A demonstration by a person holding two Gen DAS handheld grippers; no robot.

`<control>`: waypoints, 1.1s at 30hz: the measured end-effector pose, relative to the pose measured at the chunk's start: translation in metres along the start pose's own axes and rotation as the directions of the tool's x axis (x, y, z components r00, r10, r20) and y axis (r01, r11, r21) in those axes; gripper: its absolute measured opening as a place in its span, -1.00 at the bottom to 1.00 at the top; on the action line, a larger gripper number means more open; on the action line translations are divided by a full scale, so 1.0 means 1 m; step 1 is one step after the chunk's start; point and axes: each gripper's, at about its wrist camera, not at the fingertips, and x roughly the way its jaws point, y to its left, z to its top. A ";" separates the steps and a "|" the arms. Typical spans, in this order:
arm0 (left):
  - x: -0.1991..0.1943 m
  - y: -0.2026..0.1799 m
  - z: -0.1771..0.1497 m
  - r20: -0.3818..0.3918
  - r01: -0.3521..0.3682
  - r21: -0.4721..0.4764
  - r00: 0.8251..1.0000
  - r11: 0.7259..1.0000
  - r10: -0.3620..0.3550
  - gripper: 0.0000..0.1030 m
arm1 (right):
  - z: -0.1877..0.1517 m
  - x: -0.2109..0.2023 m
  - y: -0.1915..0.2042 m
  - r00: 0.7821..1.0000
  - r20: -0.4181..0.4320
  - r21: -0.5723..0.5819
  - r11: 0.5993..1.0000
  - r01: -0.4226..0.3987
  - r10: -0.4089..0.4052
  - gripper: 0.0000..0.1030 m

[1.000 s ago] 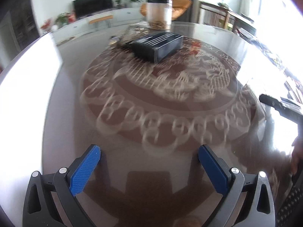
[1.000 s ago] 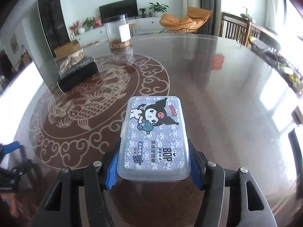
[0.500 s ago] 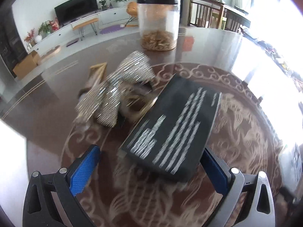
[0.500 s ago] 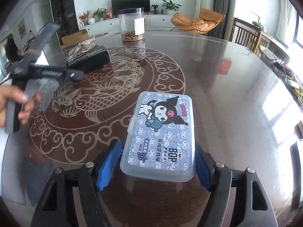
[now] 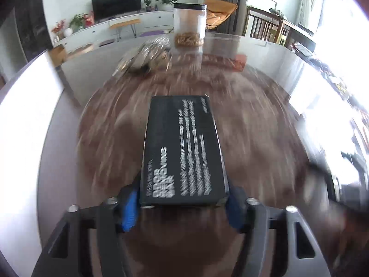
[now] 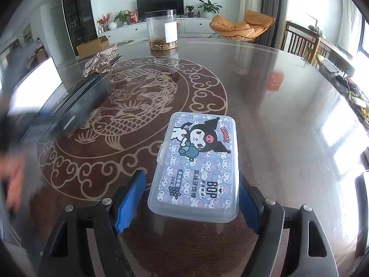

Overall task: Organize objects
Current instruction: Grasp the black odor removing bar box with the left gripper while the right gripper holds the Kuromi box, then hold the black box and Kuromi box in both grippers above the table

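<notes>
Left tool now closing around black box; right tool newly loosened beside plastic case.

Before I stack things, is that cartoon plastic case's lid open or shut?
Shut: the plastic case lies flat, lid down all round, its side latch tab flush.

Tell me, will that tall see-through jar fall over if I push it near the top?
It might tip: the jar is tall, though fairly wide. It probably feels light, since only a shallow brownish layer sits at its bottom. Pushed low, it may slide instead, because the table looks glossy.
</notes>
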 end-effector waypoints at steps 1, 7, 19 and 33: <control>-0.005 -0.001 -0.015 -0.012 -0.006 0.009 1.000 1.000 0.006 0.97 | 0.001 0.000 0.000 1.000 0.000 0.000 1.000 0.000 0.000 0.49; 0.000 0.004 -0.017 -0.011 0.002 0.044 1.000 0.999 -0.001 1.00 | 0.000 0.001 0.001 1.000 -0.006 -0.008 1.000 -0.006 0.006 0.61; 0.001 0.009 -0.023 0.004 0.000 0.039 1.000 0.999 -0.001 1.00 | 0.001 0.004 0.001 0.999 -0.025 -0.006 1.000 0.023 -0.023 0.77; 0.000 0.011 -0.024 0.006 -0.001 0.039 1.000 0.999 0.001 1.00 | -0.001 -0.002 0.004 0.999 0.000 -0.027 0.998 0.052 -0.052 0.80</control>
